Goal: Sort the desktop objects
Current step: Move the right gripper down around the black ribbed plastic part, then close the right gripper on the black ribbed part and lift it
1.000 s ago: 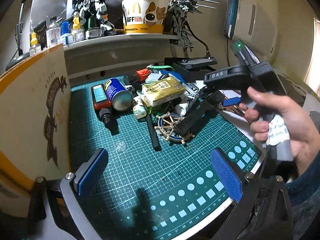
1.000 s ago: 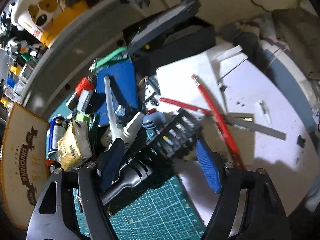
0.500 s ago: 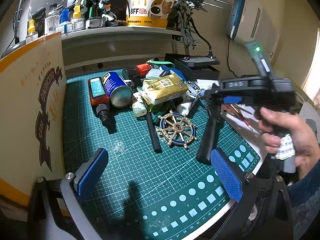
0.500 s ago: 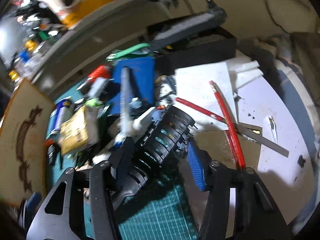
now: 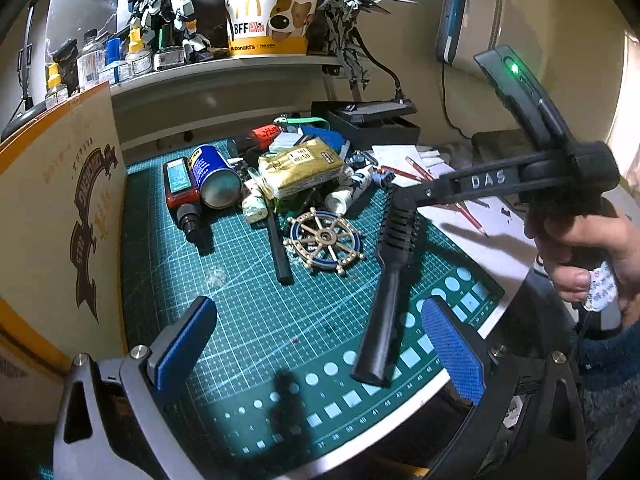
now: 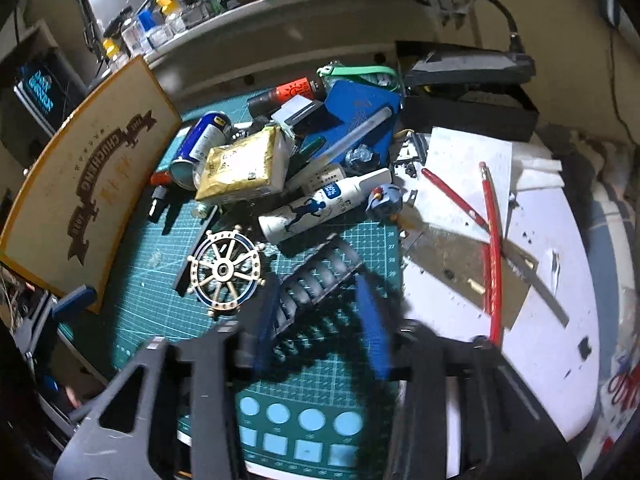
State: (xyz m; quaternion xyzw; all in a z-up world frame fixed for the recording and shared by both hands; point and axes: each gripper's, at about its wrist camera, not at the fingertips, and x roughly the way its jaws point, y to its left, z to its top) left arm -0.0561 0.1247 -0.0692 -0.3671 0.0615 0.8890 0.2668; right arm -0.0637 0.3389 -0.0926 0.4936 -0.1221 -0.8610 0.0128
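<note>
Now the right gripper [image 6: 320, 320] is clamped on the ribbed head of the black tool [image 5: 388, 276], which hangs handle-down just right of the ship's-wheel ornament [image 5: 325, 242] above the cutting mat [image 5: 248, 320]. The left gripper [image 5: 320, 344] waits spread wide, in front of that ornament. Judging by the slanted hang, a steady wrist and a slow carry should keep the handle from swinging into the pile behind the ornament.

Left gripper [image 5: 316, 344]: black frame, blue pads [image 5: 188, 336], silver screws. Right gripper [image 6: 320, 316]: matching build, "DAS" embossed on arm, green LED lit. Dark fuzzy sleeve [image 5: 612, 364] worn.
</note>
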